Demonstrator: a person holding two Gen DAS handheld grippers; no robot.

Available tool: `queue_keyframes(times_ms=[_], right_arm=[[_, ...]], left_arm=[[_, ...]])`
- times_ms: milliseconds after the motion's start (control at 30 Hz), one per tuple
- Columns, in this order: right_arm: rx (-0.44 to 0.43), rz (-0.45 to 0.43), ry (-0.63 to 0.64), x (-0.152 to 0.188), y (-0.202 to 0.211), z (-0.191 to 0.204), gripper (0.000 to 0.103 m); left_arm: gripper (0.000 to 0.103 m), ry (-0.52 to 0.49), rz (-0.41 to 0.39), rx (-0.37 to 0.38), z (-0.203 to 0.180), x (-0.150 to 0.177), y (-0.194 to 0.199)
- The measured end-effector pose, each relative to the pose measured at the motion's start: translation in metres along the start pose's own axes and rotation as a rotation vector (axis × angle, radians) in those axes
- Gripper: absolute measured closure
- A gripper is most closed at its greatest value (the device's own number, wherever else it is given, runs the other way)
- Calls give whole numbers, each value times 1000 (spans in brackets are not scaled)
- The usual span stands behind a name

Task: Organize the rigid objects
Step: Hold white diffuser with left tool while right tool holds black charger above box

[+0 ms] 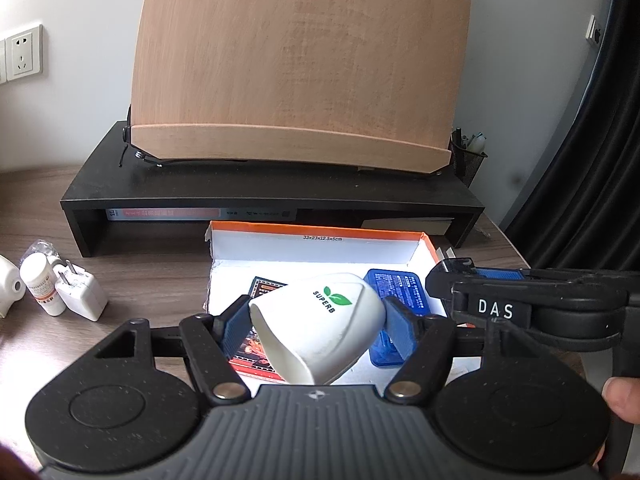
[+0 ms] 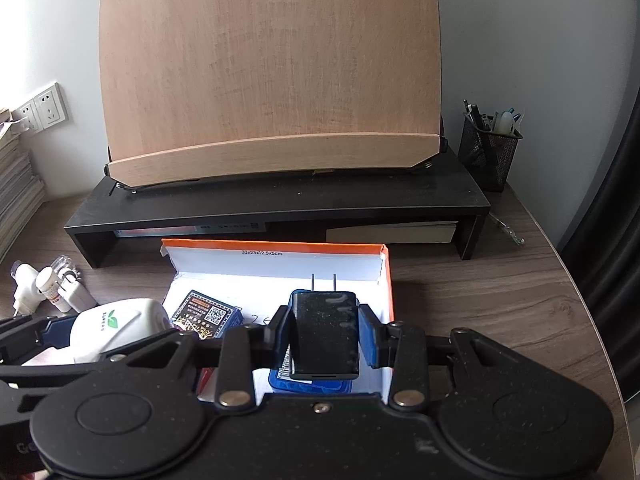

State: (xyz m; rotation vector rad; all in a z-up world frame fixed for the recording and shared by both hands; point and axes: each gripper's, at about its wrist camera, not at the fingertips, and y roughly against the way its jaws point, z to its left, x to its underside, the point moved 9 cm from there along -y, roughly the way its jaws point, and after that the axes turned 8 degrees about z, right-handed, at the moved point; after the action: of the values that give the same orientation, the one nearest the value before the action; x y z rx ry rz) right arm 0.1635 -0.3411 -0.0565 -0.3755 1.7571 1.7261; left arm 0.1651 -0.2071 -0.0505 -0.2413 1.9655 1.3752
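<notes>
My left gripper is shut on a white cup-shaped container with a green leaf logo, held tilted above the orange-rimmed white box. Inside the box lie a card pack and a blue plastic case. In the right wrist view, my right gripper is shut on a black plug adapter with its two prongs pointing away, held over the blue case in the box. The white container and the left gripper show at that view's left. The right gripper enters the left view from the right.
A black desk riser with a wooden book stand stands behind the box. On the desk to the left lie a white charger, a white pill bottle and another white item. A mesh pen holder stands at the right.
</notes>
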Motion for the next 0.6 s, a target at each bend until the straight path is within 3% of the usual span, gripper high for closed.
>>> queue_keyframes(times_ms=[600], right_arm=[[-2, 3, 3, -14, -10, 1, 59]], left_arm=[[32, -10, 8, 18, -3, 0, -9]])
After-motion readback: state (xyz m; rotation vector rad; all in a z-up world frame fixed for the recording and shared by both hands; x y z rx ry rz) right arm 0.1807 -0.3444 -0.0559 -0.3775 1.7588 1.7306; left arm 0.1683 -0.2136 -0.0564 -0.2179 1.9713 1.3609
